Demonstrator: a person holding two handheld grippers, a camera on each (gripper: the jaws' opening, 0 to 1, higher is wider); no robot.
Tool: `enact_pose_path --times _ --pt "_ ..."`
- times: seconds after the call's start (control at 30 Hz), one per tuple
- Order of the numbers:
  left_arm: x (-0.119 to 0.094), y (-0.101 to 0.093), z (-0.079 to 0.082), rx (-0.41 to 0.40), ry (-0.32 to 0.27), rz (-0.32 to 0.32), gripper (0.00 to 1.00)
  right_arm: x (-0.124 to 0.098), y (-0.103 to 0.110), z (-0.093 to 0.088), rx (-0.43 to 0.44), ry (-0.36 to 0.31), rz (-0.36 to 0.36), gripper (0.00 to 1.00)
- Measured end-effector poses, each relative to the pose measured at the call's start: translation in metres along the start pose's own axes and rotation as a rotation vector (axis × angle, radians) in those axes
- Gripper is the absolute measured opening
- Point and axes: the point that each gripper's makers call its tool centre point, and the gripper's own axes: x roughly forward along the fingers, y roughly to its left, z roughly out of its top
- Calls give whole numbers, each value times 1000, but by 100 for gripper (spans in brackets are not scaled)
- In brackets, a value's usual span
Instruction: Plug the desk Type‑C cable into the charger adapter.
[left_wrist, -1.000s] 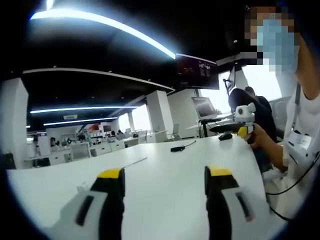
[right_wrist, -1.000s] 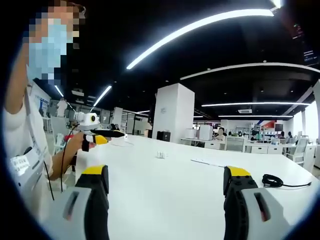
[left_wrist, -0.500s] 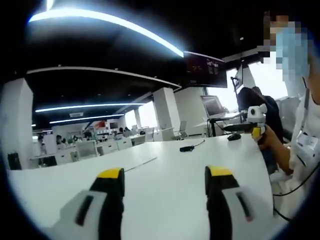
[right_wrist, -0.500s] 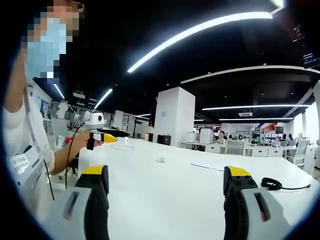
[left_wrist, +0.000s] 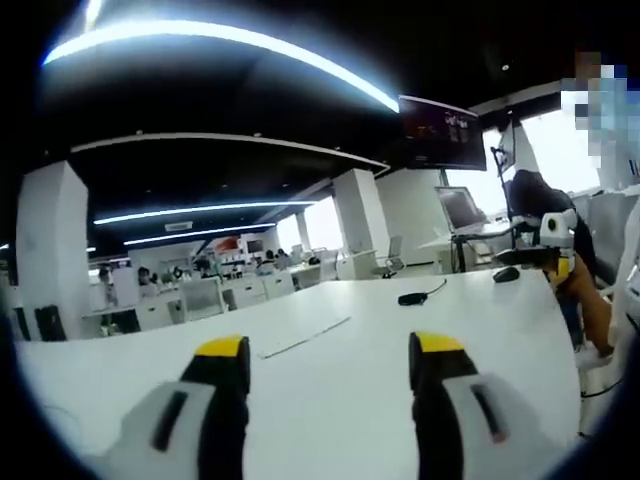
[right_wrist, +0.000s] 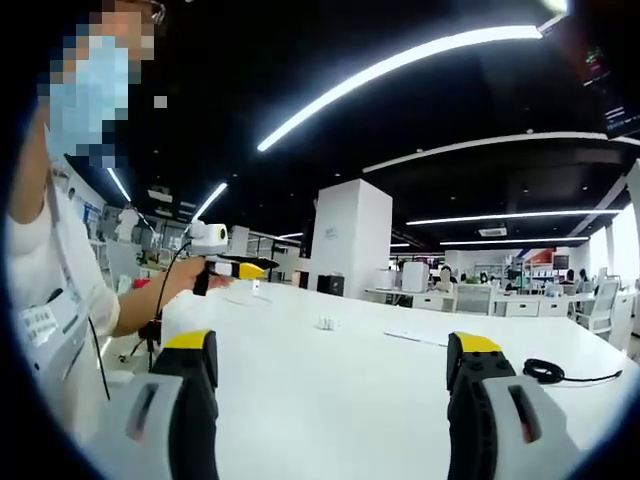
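A black coiled cable (right_wrist: 545, 372) lies on the white table (right_wrist: 330, 400) at the right, just past my right gripper's (right_wrist: 330, 345) right jaw. In the left gripper view the same black cable (left_wrist: 420, 296) lies far ahead to the right. A small white adapter (right_wrist: 325, 322) stands mid-table, well beyond the right gripper. Both jaws of my left gripper (left_wrist: 330, 350) stand wide apart over bare tabletop with nothing between them, and the right gripper is open too. A hand holds the left gripper (right_wrist: 225, 265) above the table's far left edge, and the right gripper (left_wrist: 545, 255) sits at the far right.
A thin white strip (left_wrist: 305, 337) lies flat on the table ahead of the left gripper; the white strip (right_wrist: 415, 338) lies beyond the adapter. A person (right_wrist: 50, 300) stands at the table's edge. A laptop (left_wrist: 460, 208), a monitor (left_wrist: 440, 133) and office desks stand behind.
The left gripper view has swung, so the cable and right gripper sit further right. In the right gripper view the left gripper has moved right over the table edge. Both stay open.
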Motion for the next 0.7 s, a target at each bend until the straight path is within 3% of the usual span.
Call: enact_pose_path --times 0.33,0.7 --pt "34 27 -4 59 48 33 67 2 0 2 -5 1 5 97" --pt "53 53 -17 52 77 81 68 0 -4 3 -10 4 -5 97"
